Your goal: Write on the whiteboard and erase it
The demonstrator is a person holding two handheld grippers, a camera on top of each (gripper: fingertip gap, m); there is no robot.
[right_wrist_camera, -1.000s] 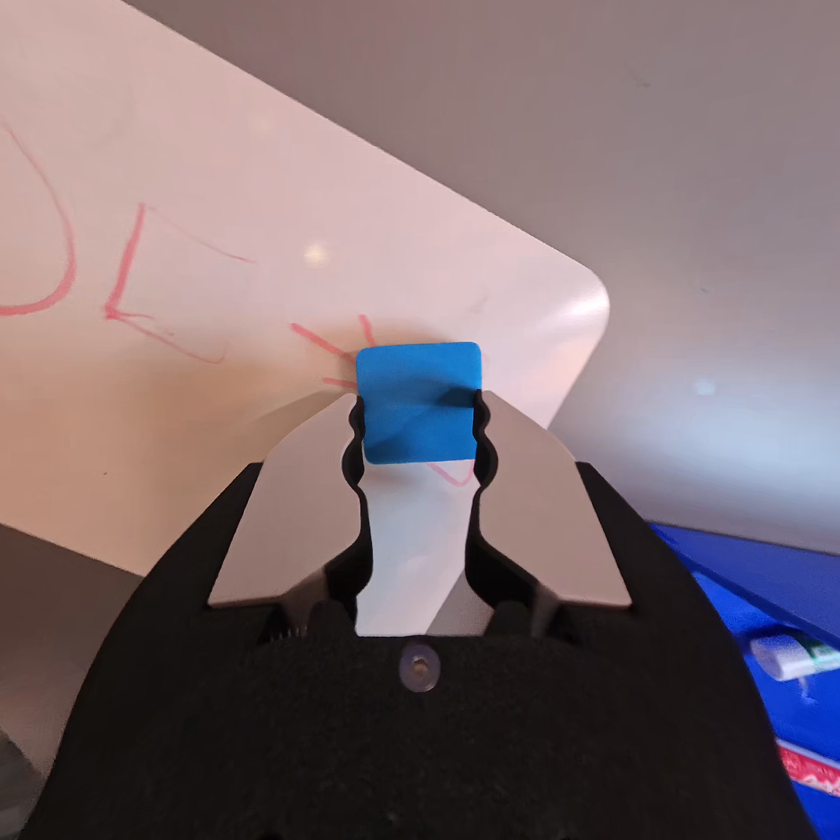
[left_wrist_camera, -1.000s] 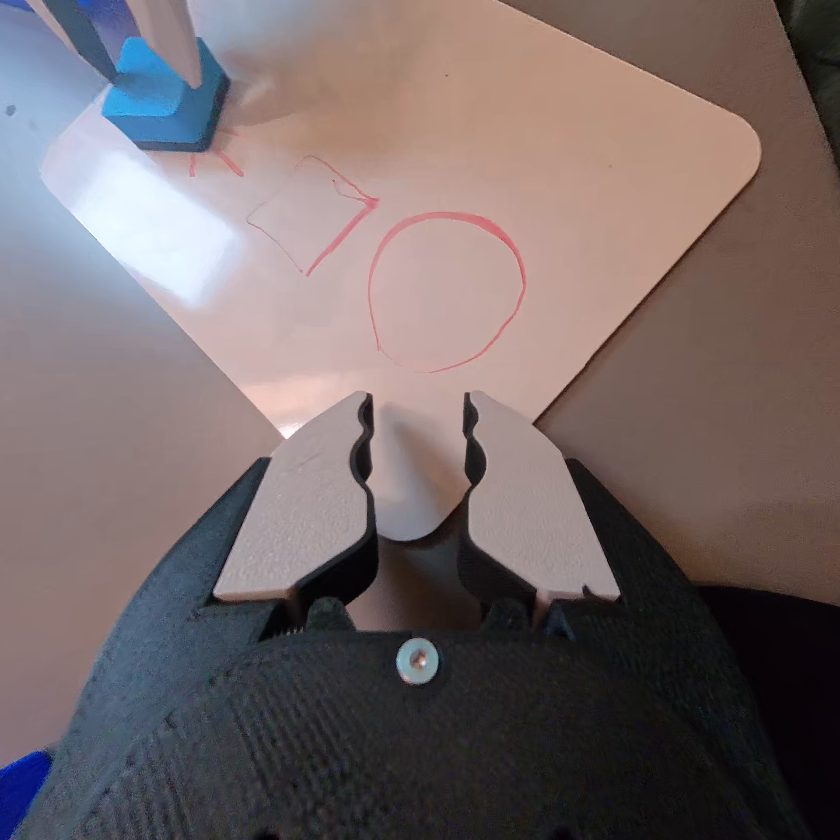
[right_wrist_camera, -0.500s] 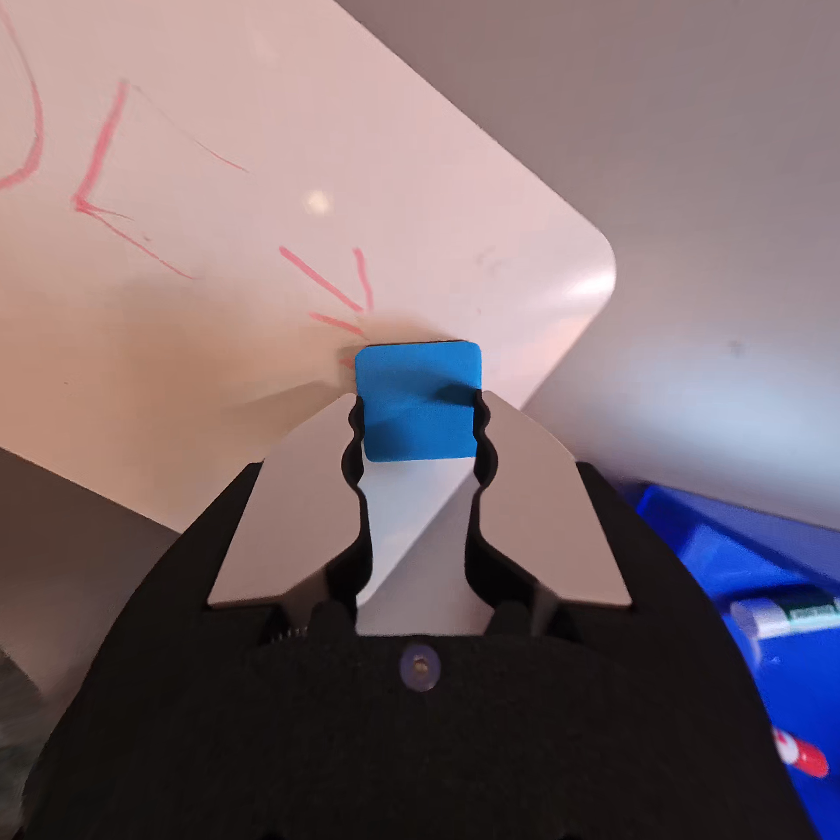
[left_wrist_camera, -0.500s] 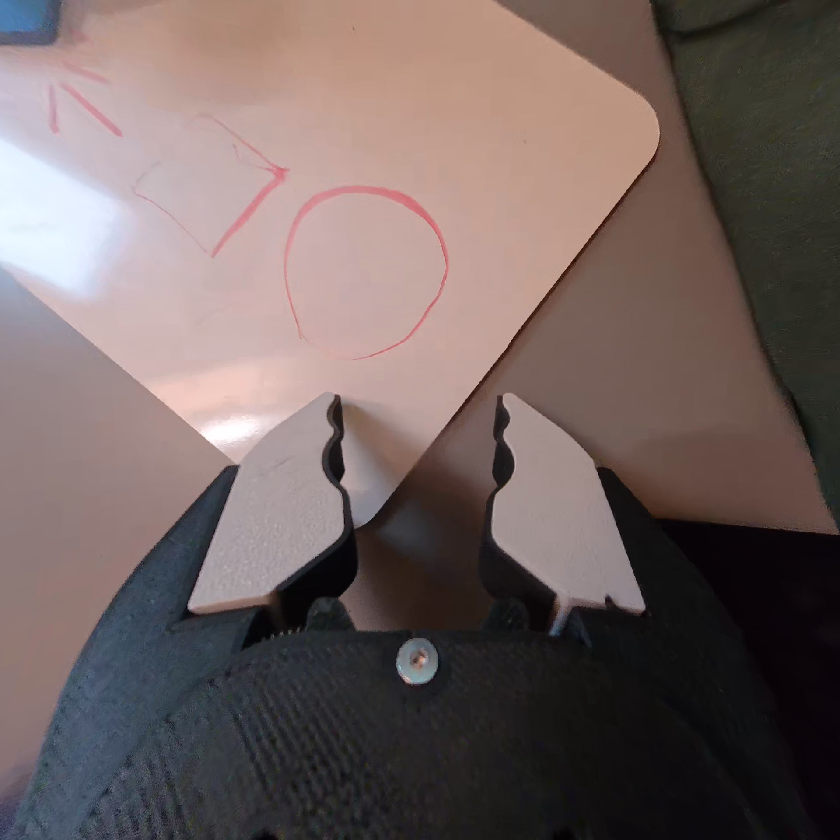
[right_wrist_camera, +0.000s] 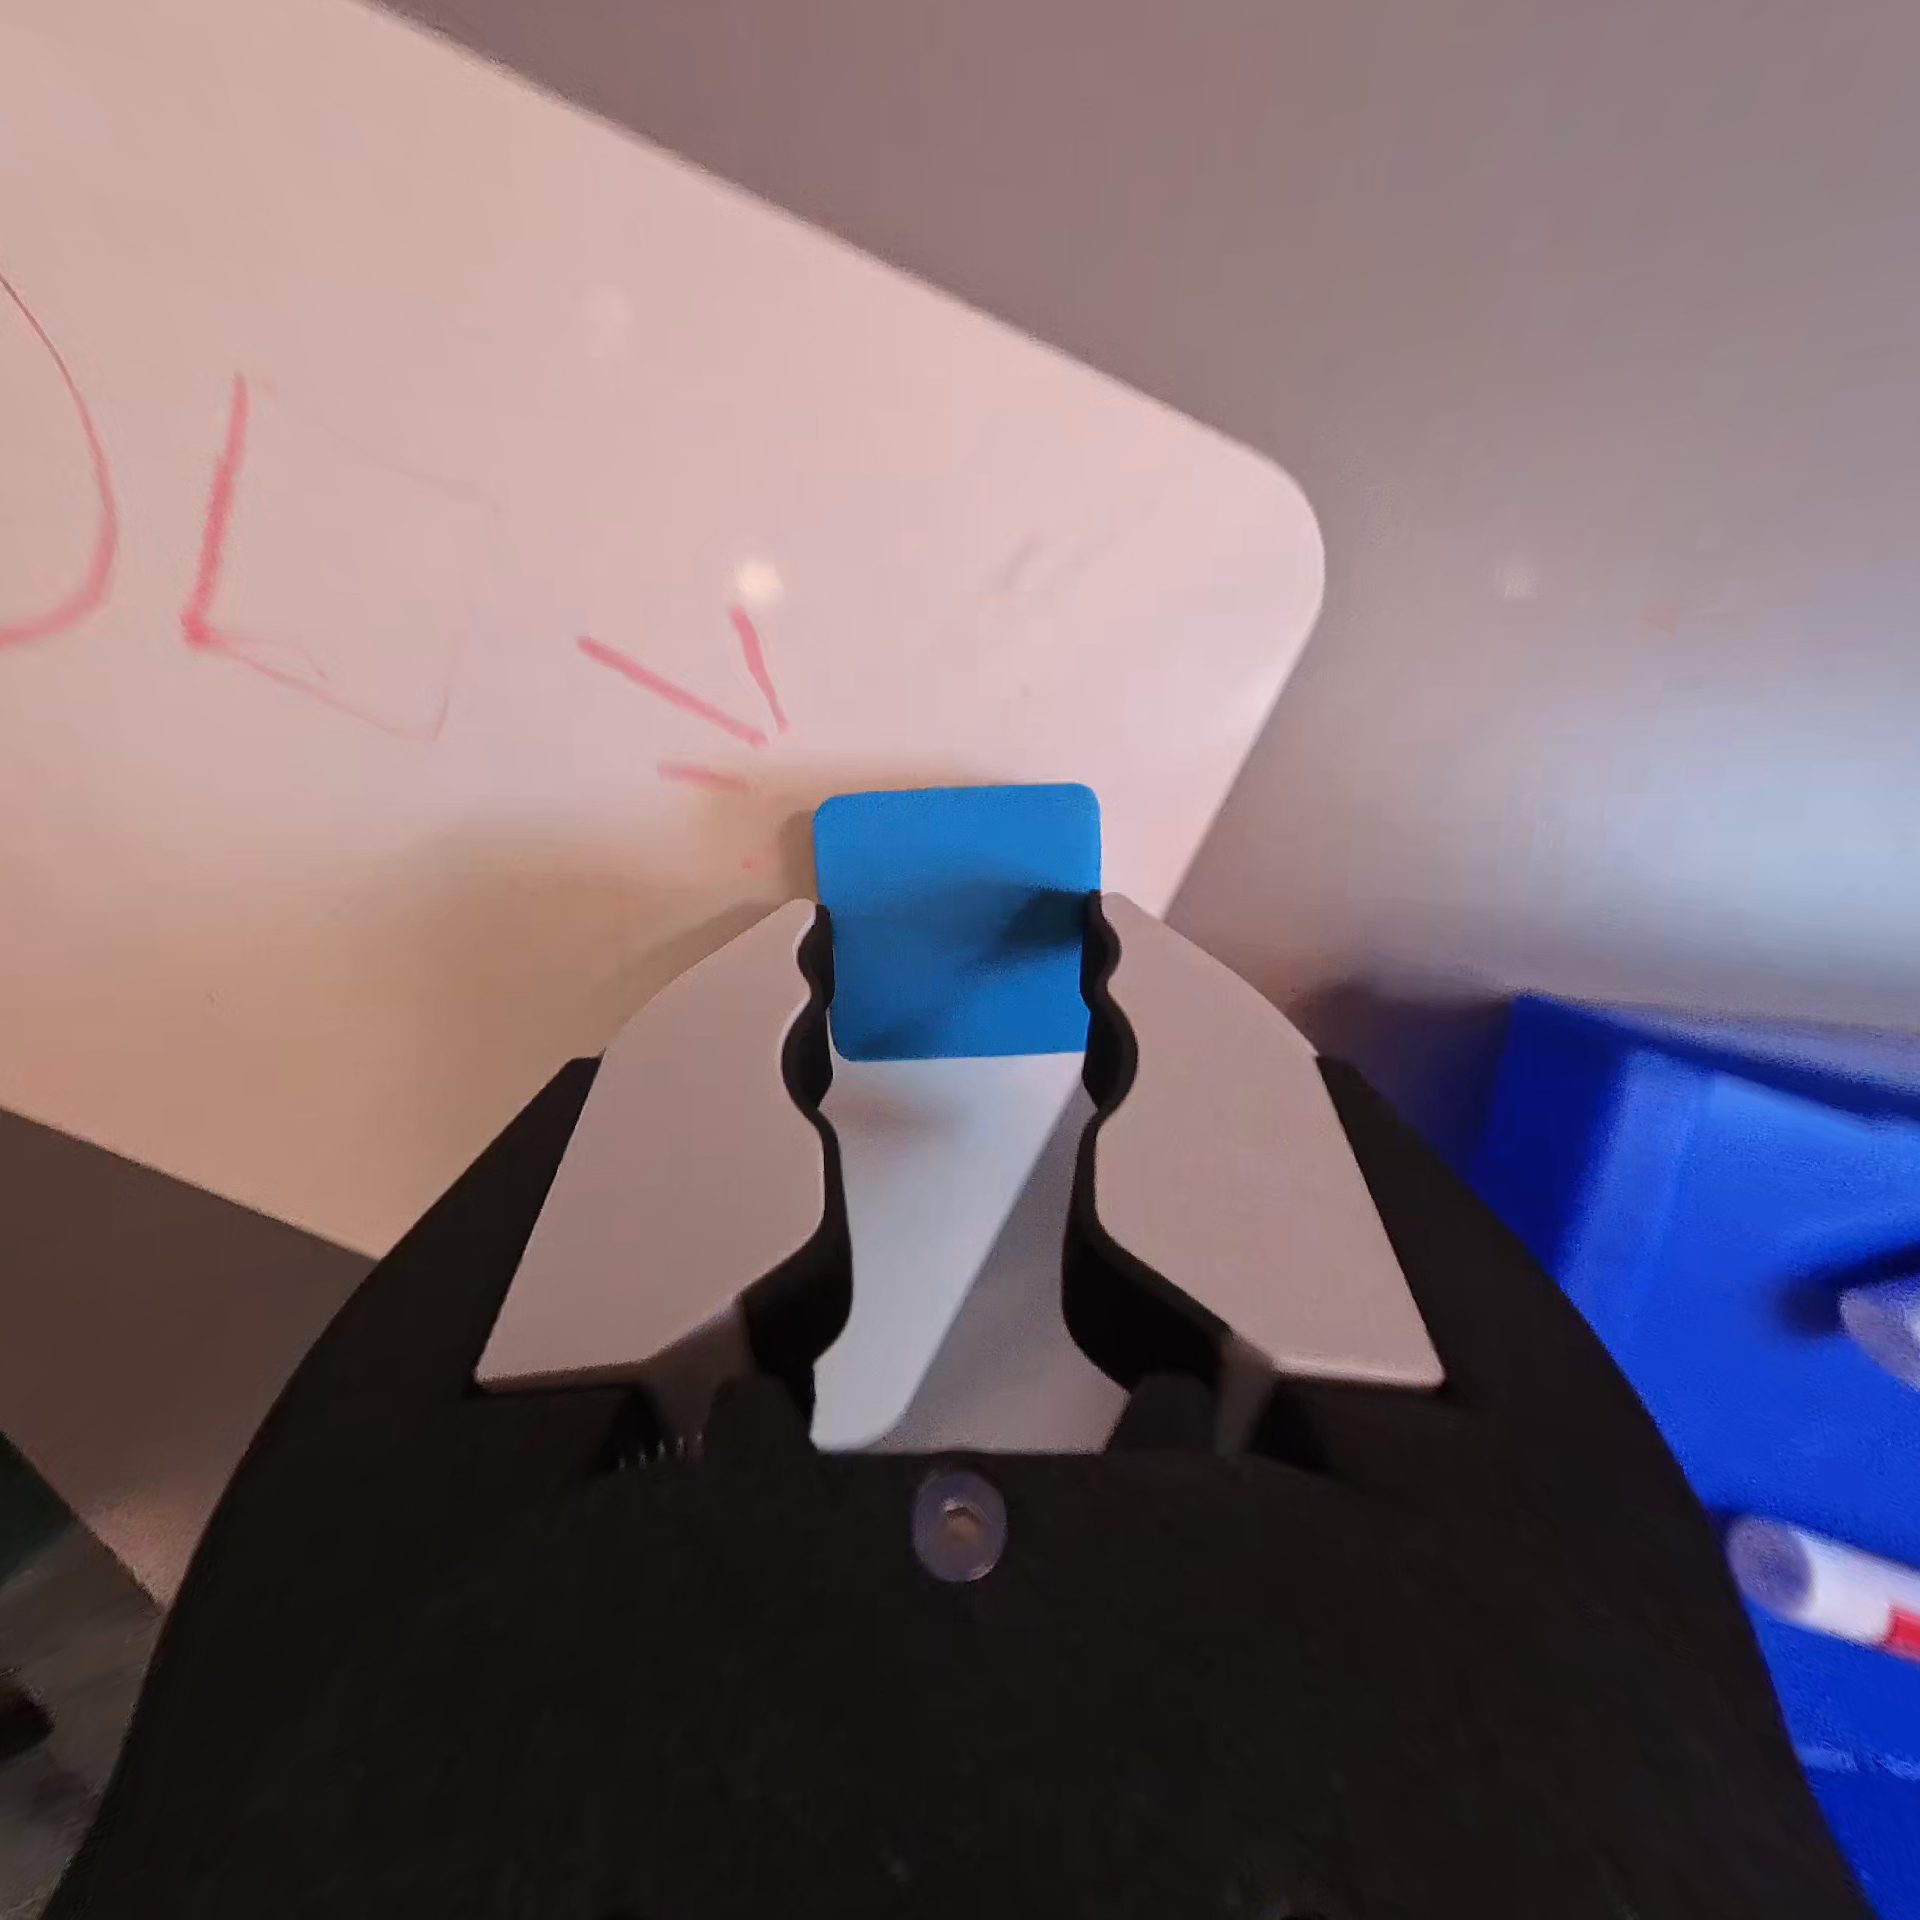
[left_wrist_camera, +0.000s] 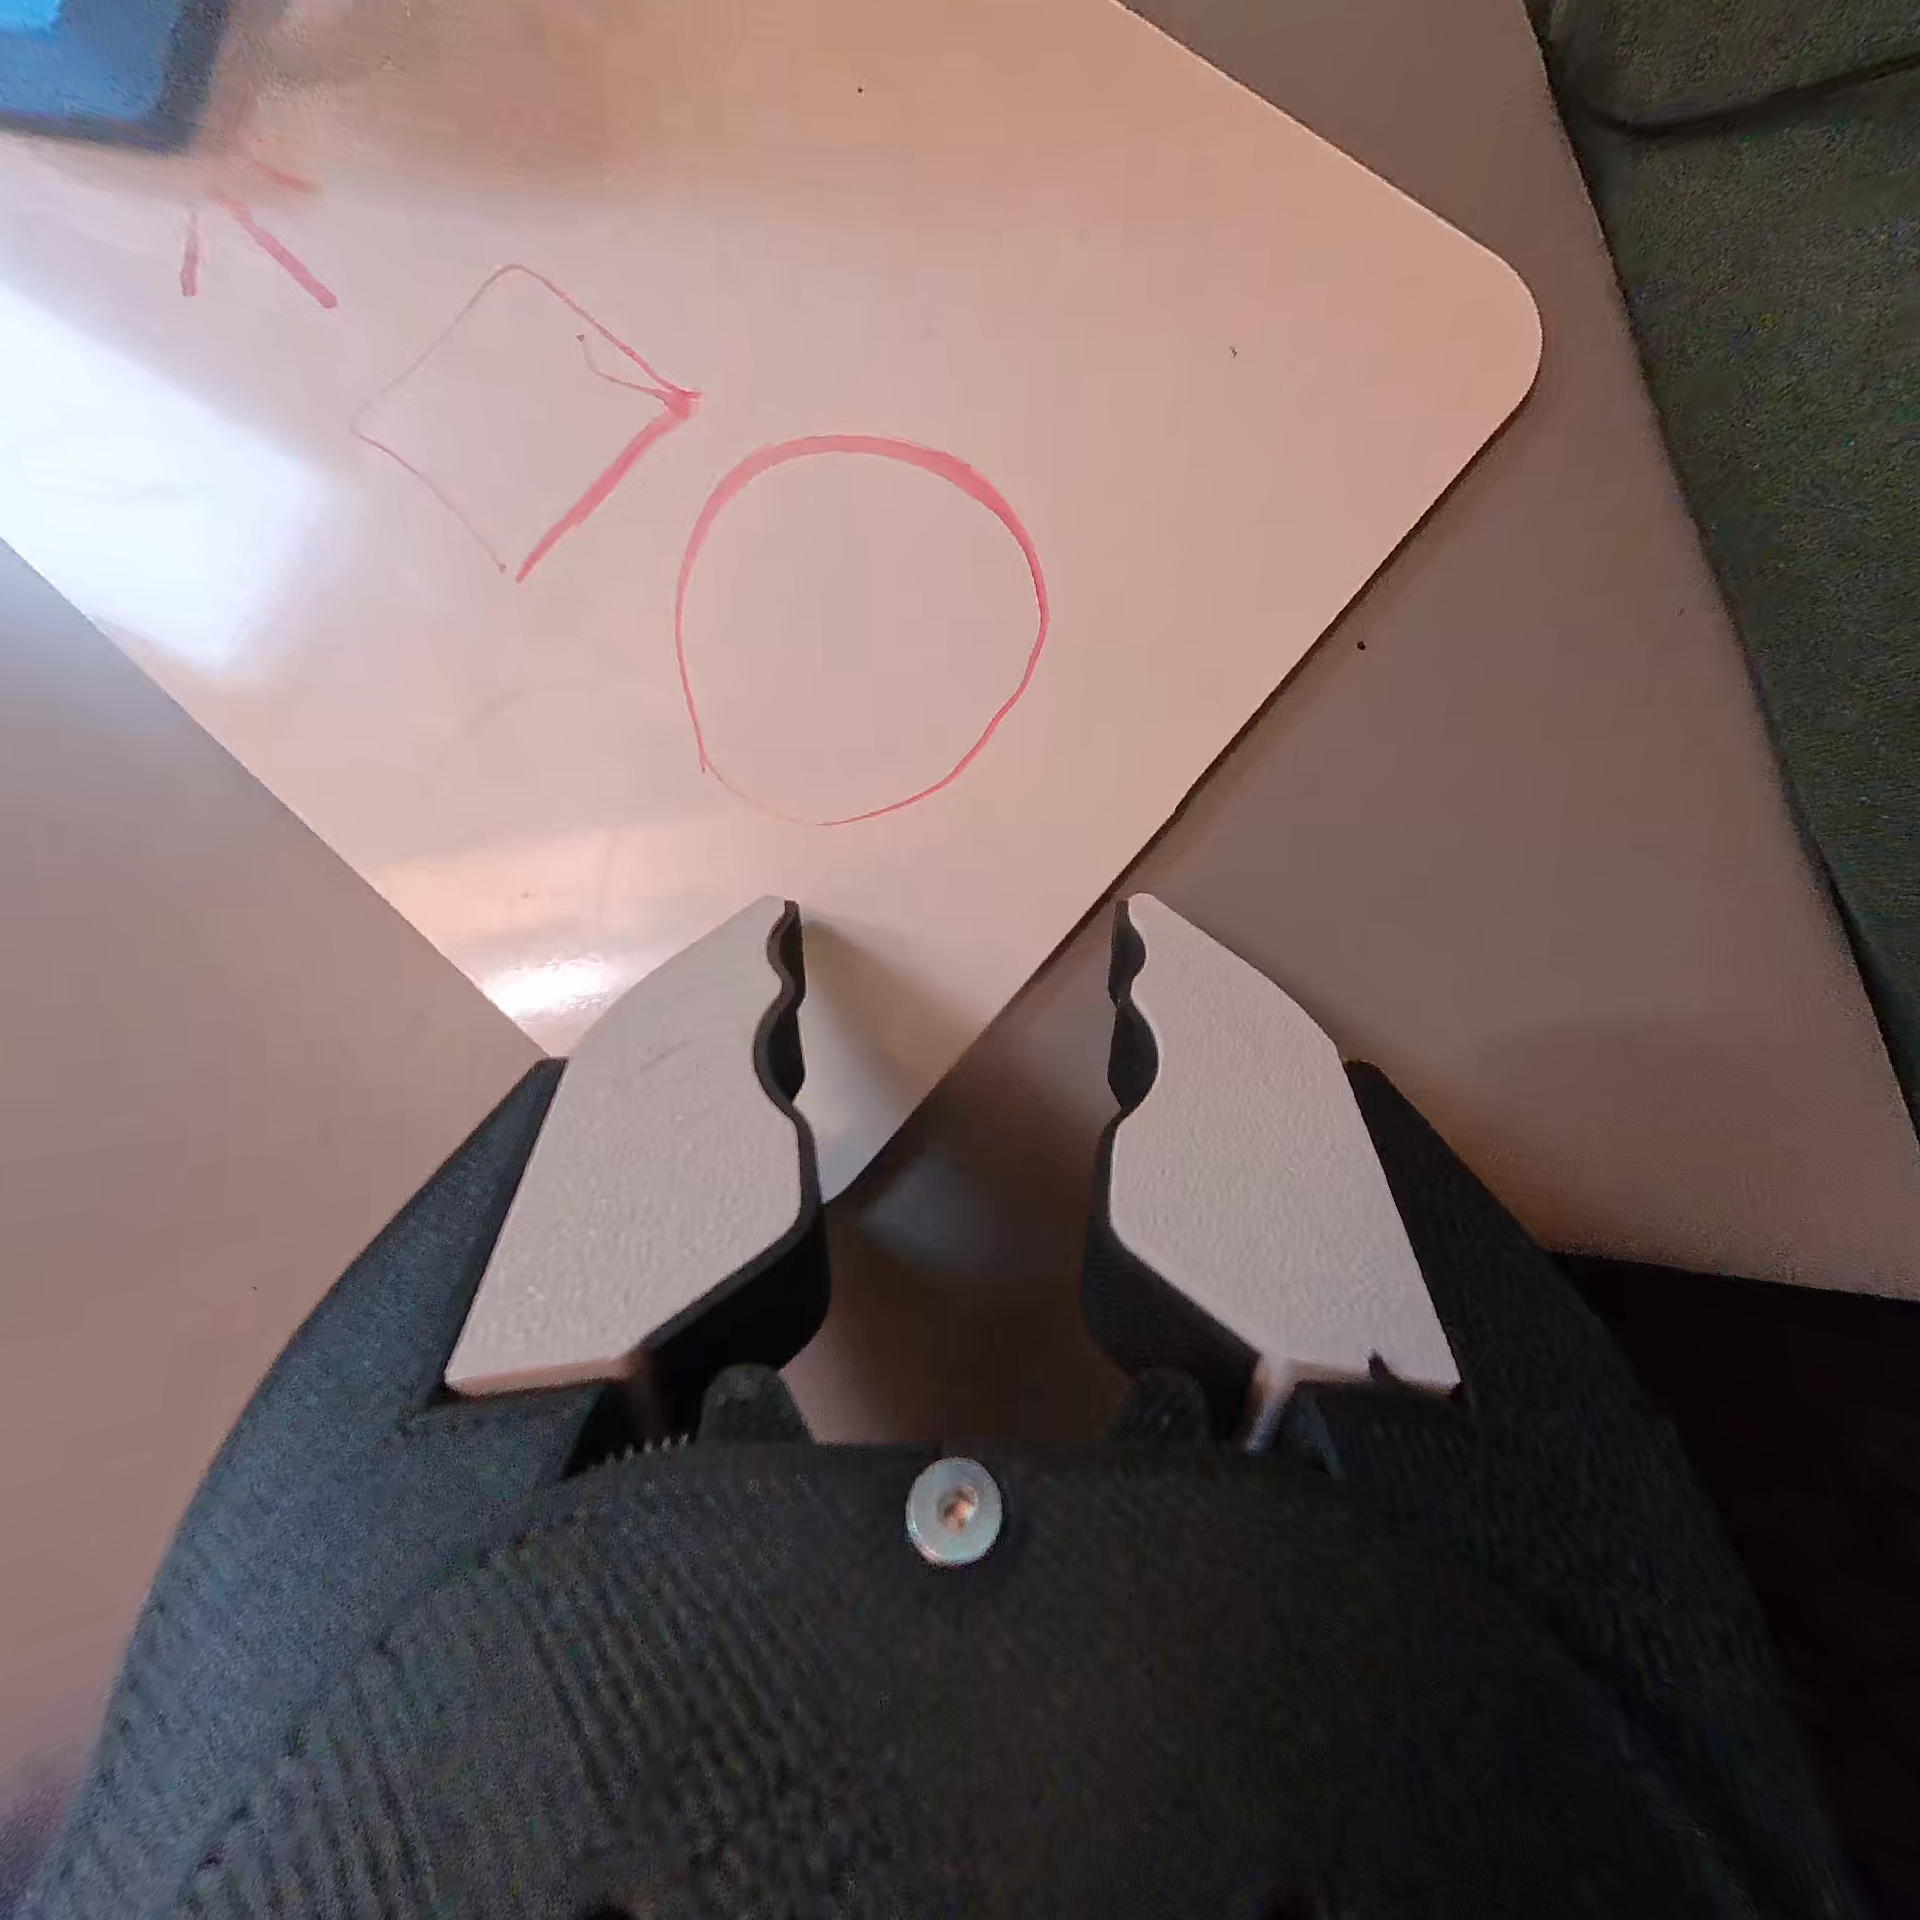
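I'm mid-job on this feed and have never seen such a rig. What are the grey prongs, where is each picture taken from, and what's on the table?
The prongs are two-finger grippers, one in each of a person's hands, each with a camera looking along its fingers. The left wrist view shows the left gripper open and empty over a corner of the whiteboard, which lies flat on the table. On it are a red circle, a faint square and a few strokes. The right wrist view shows the right gripper shut on a blue eraser near those strokes. A blue bin with markers sits to the right.
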